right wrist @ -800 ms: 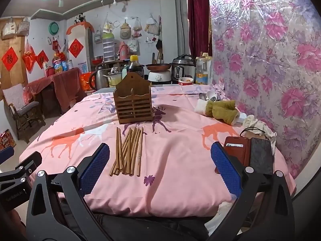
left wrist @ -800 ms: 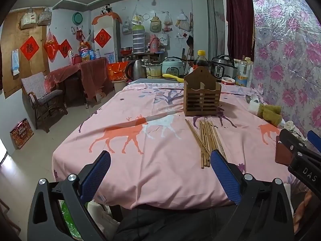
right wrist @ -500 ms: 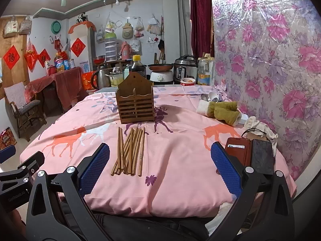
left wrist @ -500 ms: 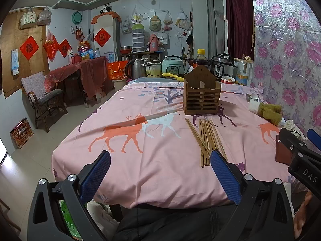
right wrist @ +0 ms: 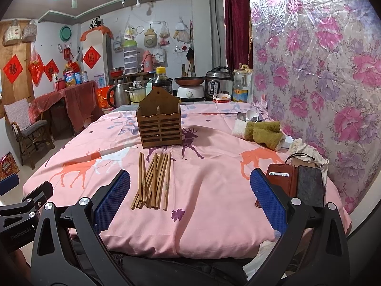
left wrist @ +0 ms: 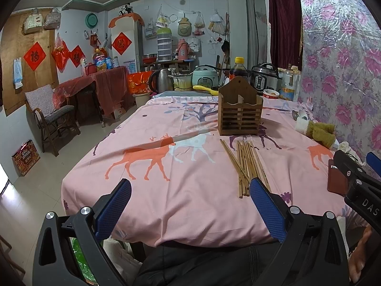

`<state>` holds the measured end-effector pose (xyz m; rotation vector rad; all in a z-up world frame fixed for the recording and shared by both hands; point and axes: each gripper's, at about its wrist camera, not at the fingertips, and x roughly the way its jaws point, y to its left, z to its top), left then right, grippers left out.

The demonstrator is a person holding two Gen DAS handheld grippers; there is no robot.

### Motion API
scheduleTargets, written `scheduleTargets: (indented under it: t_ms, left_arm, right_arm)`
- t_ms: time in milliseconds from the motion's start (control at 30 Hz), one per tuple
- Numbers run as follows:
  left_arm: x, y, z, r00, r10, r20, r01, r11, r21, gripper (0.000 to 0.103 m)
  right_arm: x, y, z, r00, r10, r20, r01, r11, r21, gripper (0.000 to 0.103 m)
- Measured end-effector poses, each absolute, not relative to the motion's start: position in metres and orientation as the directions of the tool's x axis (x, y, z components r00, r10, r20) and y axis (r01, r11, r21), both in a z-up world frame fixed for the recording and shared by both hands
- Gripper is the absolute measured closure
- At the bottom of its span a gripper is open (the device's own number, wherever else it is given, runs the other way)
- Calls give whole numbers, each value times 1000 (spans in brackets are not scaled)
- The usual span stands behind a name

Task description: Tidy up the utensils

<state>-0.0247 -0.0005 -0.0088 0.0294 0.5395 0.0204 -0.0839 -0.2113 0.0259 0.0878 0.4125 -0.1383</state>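
Several wooden chopsticks [left wrist: 246, 164] [right wrist: 153, 178] lie in a loose bundle on the pink deer-print tablecloth [left wrist: 166, 186] [right wrist: 209, 190]. Behind them stands an upright brown wooden slatted utensil holder [left wrist: 239, 110] [right wrist: 160, 121]. My left gripper [left wrist: 190, 205] hangs open over the table's near edge, left of the chopsticks' near ends, with nothing between its blue pads. My right gripper [right wrist: 190, 197] is open too, just short of the near edge, the chopsticks' near ends lying ahead by its left pad. The right gripper's body [left wrist: 357, 181] shows at the left wrist view's right edge.
A brown wallet-style phone case [right wrist: 282, 181] and a dark phone [right wrist: 309, 186] lie at the near right corner. A green and white plush cloth [right wrist: 260, 132], a cup and spoon [right wrist: 248, 116] sit by the flowered wall. Cookers, a kettle and bottles [right wrist: 164, 82] line the far end.
Both wrist views have crept slightly forward toward the table; the chopsticks and holder stay put and both grippers stay open.
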Motion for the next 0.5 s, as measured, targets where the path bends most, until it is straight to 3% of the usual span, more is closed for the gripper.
scheduleTargets:
  t_ms: [500]
  left_arm:
    - [-25,-1,-8,857,27,-514,-12,999,33,6]
  right_arm:
    - [-84,-212,26,906,-114,-407,151,987,59,6]
